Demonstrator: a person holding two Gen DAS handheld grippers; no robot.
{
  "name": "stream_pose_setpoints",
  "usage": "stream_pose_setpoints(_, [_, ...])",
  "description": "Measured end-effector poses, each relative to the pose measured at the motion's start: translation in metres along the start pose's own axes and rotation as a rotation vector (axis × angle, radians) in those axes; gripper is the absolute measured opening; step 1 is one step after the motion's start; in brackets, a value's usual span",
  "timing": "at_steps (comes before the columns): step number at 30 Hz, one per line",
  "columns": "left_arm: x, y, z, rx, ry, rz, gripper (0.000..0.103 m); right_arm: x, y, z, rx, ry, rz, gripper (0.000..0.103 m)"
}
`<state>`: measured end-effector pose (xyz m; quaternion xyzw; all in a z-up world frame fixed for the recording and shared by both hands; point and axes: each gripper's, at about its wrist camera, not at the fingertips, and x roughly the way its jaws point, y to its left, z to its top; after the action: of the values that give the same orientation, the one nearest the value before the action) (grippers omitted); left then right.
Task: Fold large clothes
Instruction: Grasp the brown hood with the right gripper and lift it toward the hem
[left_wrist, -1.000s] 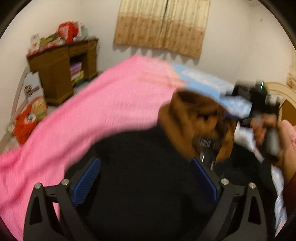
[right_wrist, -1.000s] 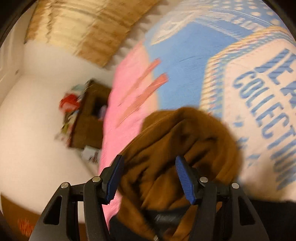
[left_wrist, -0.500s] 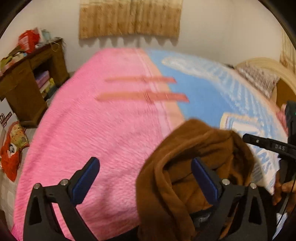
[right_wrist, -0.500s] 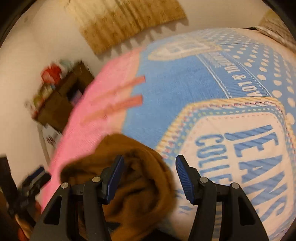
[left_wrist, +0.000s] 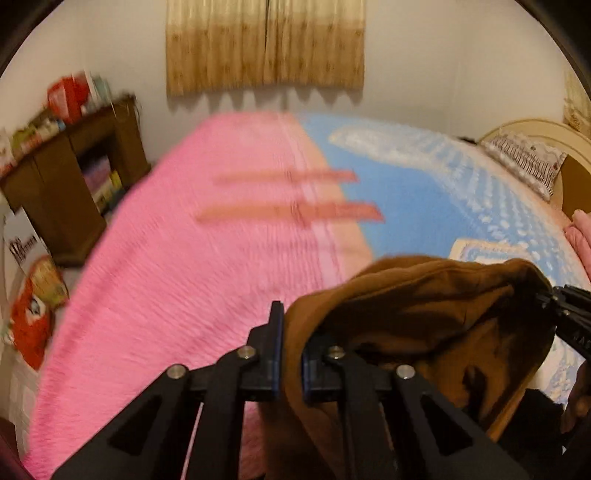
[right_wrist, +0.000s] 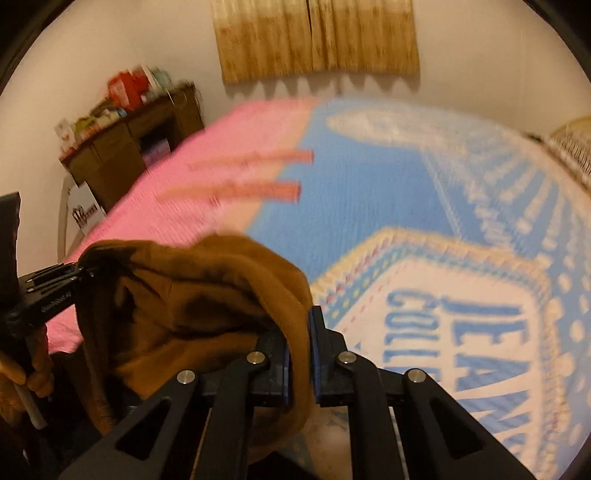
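Observation:
A brown garment (left_wrist: 424, 314) hangs bunched between my two grippers above the bed. My left gripper (left_wrist: 290, 332) is shut on one edge of the brown garment, with cloth pinched between its blue pads. My right gripper (right_wrist: 299, 332) is shut on the opposite edge of the brown garment (right_wrist: 207, 288). In the left wrist view the right gripper (left_wrist: 569, 317) shows at the far right, gripping the cloth. In the right wrist view the left gripper (right_wrist: 51, 291) and the hand (right_wrist: 22, 373) that holds it show at the far left.
The bed is covered by a pink blanket (left_wrist: 177, 277) on the left and a blue and white printed blanket (right_wrist: 461, 258) on the right. A brown wooden cabinet (left_wrist: 74, 177) stands left of the bed. A curtain (left_wrist: 264, 44) hangs on the far wall. A pillow (left_wrist: 524, 162) lies at right.
Both grippers have closed from open onto edges of the brown garment. The garment has risen and now stretches between them. The right wrist view has rolled to level.

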<state>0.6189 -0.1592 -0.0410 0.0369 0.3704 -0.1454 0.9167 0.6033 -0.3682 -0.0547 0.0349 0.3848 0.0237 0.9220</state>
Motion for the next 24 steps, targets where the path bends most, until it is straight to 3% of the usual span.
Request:
stream_pose_setpoints(6, [-0.105, 0.013, -0.010, -0.011, -0.143, -0.025, 0.011, -0.096, 0.034, -0.010, -0.098, -0.126, -0.008, 0.006])
stream_pose_setpoints(11, [-0.176, 0.027, -0.072, -0.034, -0.222, -0.093, 0.011, -0.163, 0.057, -0.074, -0.138, -0.186, 0.040, 0.006])
stream_pose_setpoints(14, [-0.175, 0.024, -0.108, -0.012, -0.246, -0.037, 0.015, -0.173, 0.069, -0.119, -0.160, -0.173, 0.054, 0.006])
stream_pose_setpoints(16, [-0.159, 0.022, -0.134, 0.012, -0.190, 0.026, 0.016, -0.158, 0.076, -0.145, -0.187, -0.123, 0.012, 0.006])
stream_pose_setpoints(20, [-0.116, 0.032, -0.172, -0.018, -0.024, 0.103, 0.020, -0.117, 0.078, -0.189, -0.185, 0.030, 0.008, 0.010])
stream_pose_setpoints(22, [-0.110, 0.041, -0.186, -0.043, 0.020, 0.089, 0.026, -0.106, 0.079, -0.203, -0.201, 0.094, 0.004, 0.012])
stream_pose_setpoints(24, [-0.120, 0.044, -0.189, -0.032, -0.003, 0.065, 0.036, -0.111, 0.081, -0.211, -0.224, 0.109, 0.000, 0.013])
